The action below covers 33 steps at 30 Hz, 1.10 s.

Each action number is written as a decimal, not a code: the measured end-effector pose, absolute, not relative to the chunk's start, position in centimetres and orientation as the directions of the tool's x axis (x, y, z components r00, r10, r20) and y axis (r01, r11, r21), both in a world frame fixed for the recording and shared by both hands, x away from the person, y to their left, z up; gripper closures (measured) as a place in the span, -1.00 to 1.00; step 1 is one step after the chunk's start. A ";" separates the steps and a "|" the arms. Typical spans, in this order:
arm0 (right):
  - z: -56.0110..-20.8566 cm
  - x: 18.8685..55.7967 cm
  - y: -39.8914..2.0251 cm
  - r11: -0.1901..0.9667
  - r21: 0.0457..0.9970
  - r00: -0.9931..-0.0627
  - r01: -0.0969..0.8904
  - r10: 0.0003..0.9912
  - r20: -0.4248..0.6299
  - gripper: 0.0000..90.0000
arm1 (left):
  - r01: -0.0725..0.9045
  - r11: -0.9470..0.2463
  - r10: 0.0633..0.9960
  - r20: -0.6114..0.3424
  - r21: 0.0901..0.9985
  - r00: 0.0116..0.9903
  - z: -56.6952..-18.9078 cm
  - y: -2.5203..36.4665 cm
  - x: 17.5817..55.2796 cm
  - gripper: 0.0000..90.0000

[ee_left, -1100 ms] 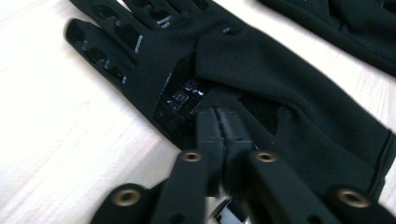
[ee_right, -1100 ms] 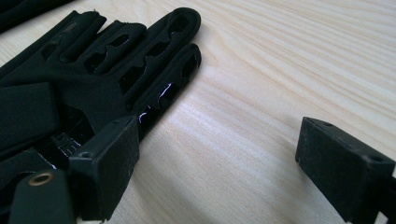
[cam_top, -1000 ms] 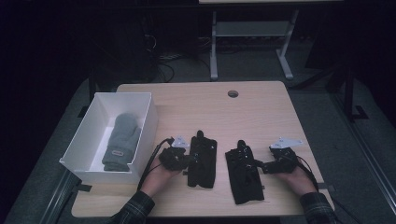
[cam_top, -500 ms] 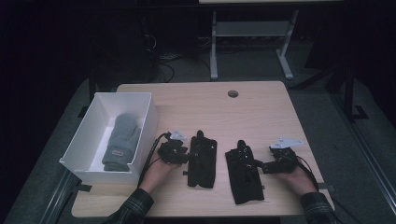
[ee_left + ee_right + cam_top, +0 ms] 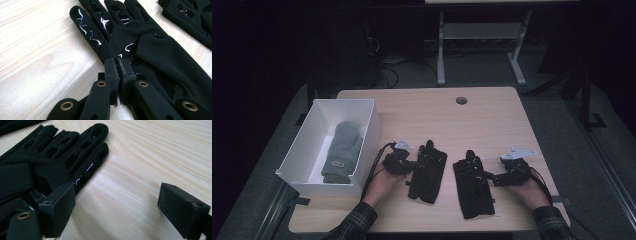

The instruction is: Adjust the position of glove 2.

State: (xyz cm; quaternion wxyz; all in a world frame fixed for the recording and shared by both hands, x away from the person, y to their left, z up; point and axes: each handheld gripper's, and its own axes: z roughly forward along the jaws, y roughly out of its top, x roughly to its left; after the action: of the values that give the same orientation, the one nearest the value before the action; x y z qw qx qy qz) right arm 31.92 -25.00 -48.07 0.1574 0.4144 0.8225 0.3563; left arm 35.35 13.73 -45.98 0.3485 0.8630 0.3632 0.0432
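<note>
Wooden table (image 5: pixel 492 117), 1, light grain, with 1 round grommet hole (image 5: pixel 461 100) near its far edge.

White box (image 5: pixel 362 127), 1, open-topped, stood at the table's left edge. Inside it lay 1 grey mitten (image 5: pixel 343 150), cuff toward the person; a small label showed on the cuff, too small to read.

Black gloves, 2, lay flat on the table to the right of the box, fingers pointing away from the person. Left glove (image 5: pixel 428 171) lay nearer the box; right glove (image 5: pixel 473 184) lay just beside it, apart. Glossy grip patterning showed on the fingers of both; no readable writing.

Grippers, 2, each held in 1 hand. Left gripper (image 5: pixel 119 65) sat between the box and the left glove, its jaws pressed together at the glove's edge near the thumb side; whether cloth was pinched between them could not be told. Right gripper (image 5: pixel 117 197) sat at the right glove's outer side, jaws spread wide, 1 jaw touching the glove's edge, the other over bare table.
</note>
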 end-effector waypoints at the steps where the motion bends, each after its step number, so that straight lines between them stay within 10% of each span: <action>1: -47.9 31.9 -25.0 0.411 0.708 -0.616 0.574 0.787 0.042 -0.64 | 0.594 -0.500 0.654 -0.175 0.630 0.736 -45.9 13.8 35.4 0.94; 9: -46.6 30.4 -25.3 0.453 0.698 -0.714 0.554 0.690 0.119 0.55 | 0.620 -0.465 0.650 -0.232 0.632 0.724 -45.3 14.7 35.2 0.96; 15: -46.6 29.0 -24.8 0.507 0.681 -0.773 0.529 0.619 0.139 0.94 | 0.630 -0.449 0.626 -0.281 0.633 0.728 -44.9 15.1 34.5 0.96; 33: -46.7 28.7 -22.6 0.535 0.676 -0.813 0.506 0.558 0.168 1.00 | 0.634 -0.442 0.565 -0.352 0.635 0.746 -44.4 14.2 33.6 0.96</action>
State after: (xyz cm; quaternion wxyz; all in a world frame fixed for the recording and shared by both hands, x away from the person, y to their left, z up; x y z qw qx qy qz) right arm 28.73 -22.65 -46.68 0.0341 0.3038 0.8754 0.3744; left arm 33.63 14.23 -44.38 0.3929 0.8479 0.3534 -0.0436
